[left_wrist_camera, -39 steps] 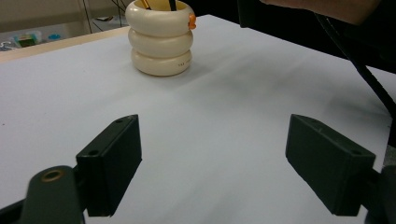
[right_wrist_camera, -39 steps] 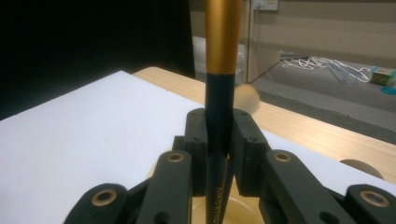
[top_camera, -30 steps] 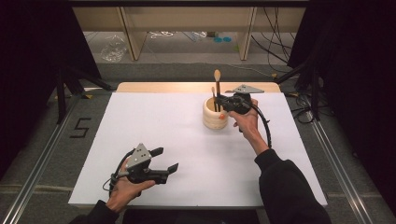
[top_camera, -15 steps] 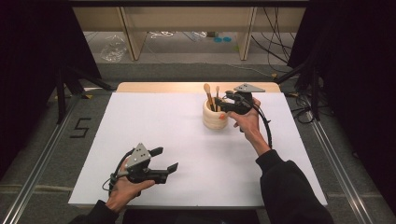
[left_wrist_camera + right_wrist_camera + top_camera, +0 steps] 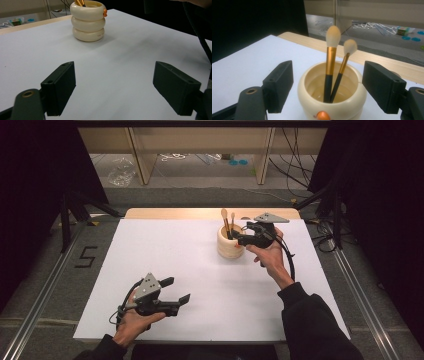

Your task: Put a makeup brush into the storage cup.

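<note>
A cream ringed pot (image 5: 230, 247) (image 5: 88, 21) (image 5: 332, 102) stands at the table's far middle, with an orange knob on its side. Two makeup brushes with pale tips lean inside it, a larger brush (image 5: 225, 221) (image 5: 331, 57) and a smaller brush (image 5: 232, 222) (image 5: 344, 62). My right gripper (image 5: 239, 238) (image 5: 328, 90) hovers just right of the pot; its jaws have just been opening and touch neither brush. My left gripper (image 5: 178, 290) (image 5: 115, 90) rests open near the front left, with nothing between its jaws.
A white sheet (image 5: 200, 285) covers the table, with a wooden strip (image 5: 170, 213) showing along its far edge. Metal rails run down both sides. Behind the table stand wooden shelf legs, with cables and bits of clutter on the floor.
The right gripper let go of the brush it held upright over the pot and drew back to the right. That brush sank and now leans left beside the other one. The left gripper stayed put.
</note>
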`<action>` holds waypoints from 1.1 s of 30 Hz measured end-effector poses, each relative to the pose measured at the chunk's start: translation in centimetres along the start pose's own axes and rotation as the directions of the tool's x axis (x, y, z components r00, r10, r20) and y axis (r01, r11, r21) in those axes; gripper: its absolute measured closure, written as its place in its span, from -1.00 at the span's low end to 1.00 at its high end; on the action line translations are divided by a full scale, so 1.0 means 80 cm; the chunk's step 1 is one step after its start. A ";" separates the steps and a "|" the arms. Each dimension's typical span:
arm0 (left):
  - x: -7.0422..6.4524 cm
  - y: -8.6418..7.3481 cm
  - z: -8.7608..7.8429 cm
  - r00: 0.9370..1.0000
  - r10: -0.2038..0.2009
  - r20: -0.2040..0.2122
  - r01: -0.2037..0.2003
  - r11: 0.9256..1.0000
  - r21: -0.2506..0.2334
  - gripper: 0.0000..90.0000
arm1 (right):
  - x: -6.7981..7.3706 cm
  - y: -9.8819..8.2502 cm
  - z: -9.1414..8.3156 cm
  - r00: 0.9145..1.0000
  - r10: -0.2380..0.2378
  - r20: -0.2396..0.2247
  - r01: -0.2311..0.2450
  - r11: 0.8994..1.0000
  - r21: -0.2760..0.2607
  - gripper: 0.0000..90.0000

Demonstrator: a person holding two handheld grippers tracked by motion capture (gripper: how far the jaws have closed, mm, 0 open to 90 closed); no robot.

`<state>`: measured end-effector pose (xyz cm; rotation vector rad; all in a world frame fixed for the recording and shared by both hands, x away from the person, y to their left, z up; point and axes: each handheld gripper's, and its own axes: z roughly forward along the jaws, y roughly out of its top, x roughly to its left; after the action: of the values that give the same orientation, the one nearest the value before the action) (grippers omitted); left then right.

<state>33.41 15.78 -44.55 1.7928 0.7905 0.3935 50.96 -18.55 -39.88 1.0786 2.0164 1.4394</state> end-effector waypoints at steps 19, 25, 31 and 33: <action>0.000 0.001 0.000 1.000 -0.022 -0.005 0.022 1.000 -0.012 -0.60 | 0.034 -0.026 -0.041 0.999 -0.037 -0.040 0.038 0.999 0.022 -0.48; 0.000 0.001 0.000 1.000 -0.024 -0.001 0.024 1.000 -0.014 -0.60 | 0.045 -0.034 -0.051 0.997 -0.042 -0.063 0.044 0.999 0.032 -0.52; 0.002 0.002 0.000 1.000 -0.009 0.002 0.009 1.000 -0.016 -0.60 | 0.053 -0.039 -0.059 0.996 -0.027 -0.089 0.029 0.999 0.023 -0.55; 0.000 0.002 0.000 1.000 -0.026 -0.003 0.026 1.000 -0.013 -0.60 | 0.054 -0.041 -0.062 0.996 -0.043 -0.079 0.045 0.999 0.019 -0.57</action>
<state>33.48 15.74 -44.42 1.7690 0.8111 0.3833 43.64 -18.54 -40.70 0.9939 2.1002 1.4626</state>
